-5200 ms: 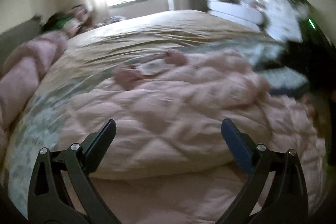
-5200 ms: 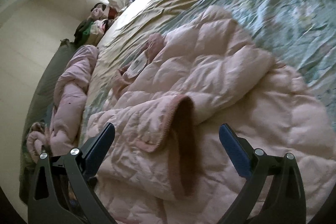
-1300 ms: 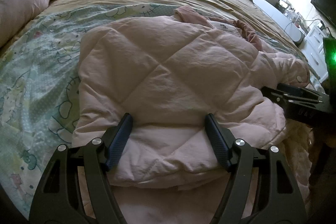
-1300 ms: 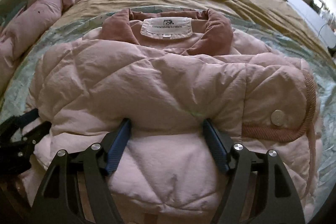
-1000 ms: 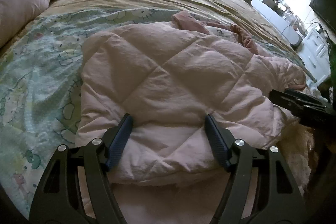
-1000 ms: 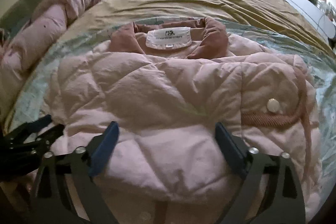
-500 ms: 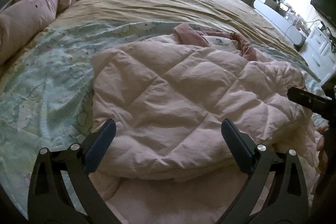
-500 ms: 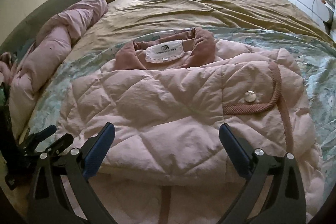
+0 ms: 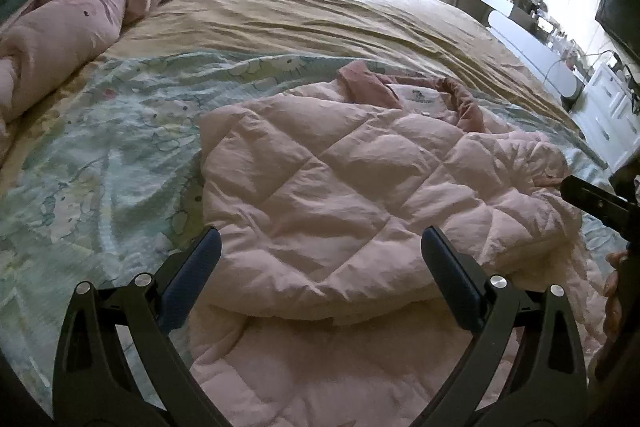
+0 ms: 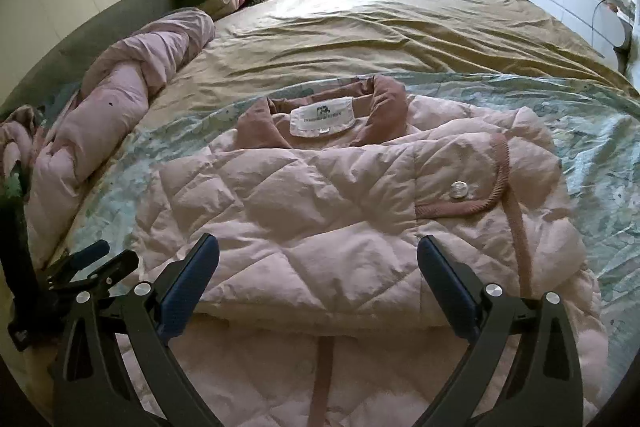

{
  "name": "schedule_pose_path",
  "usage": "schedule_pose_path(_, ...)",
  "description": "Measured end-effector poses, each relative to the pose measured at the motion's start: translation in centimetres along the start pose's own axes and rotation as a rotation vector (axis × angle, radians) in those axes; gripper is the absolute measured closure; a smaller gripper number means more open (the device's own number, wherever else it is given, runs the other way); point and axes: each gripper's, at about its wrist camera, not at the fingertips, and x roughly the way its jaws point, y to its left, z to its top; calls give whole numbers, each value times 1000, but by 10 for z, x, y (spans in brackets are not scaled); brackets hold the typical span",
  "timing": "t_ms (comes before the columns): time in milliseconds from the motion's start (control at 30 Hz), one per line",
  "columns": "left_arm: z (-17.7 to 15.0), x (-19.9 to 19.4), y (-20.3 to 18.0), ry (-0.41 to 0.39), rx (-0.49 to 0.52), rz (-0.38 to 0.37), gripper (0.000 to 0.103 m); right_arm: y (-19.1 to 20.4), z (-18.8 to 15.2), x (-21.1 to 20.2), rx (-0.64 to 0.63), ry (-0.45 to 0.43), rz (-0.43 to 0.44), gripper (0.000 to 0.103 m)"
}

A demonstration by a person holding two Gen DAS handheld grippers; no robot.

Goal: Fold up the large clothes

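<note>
Tongs, both left (image 9: 318, 267) and right (image 10: 318, 273), hang spread and empty over the pink jacket (image 10: 340, 219) lying half-folded mid-frame on the bed (image 10: 400, 27), so next probably calls for gripping its near hem.

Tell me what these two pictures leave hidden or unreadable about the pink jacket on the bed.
- Jacket hem: both views, covered by the folded-over layer and cut by the bottom edge.
- Label text: right wrist view, too small.
- Jacket's far sleeve: left wrist view, behind the right gripper.
</note>
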Motion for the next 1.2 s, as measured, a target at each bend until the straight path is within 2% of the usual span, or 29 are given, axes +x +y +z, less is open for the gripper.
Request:
schedule_pose_path(633, -9, -48, -14, -91, -8, -23, 9, -10, -3, -56, 11, -83, 16, 4)
schedule_pose_path(867, -13, -71, -14, -133, -62, -54, 9, -14, -5, -78, 10, -113, 27, 4)
schedule_pose_path(1200, -21, -98, -16, -173, -81, -69, 9, -18, -10, -106, 7, -156, 46, 4)
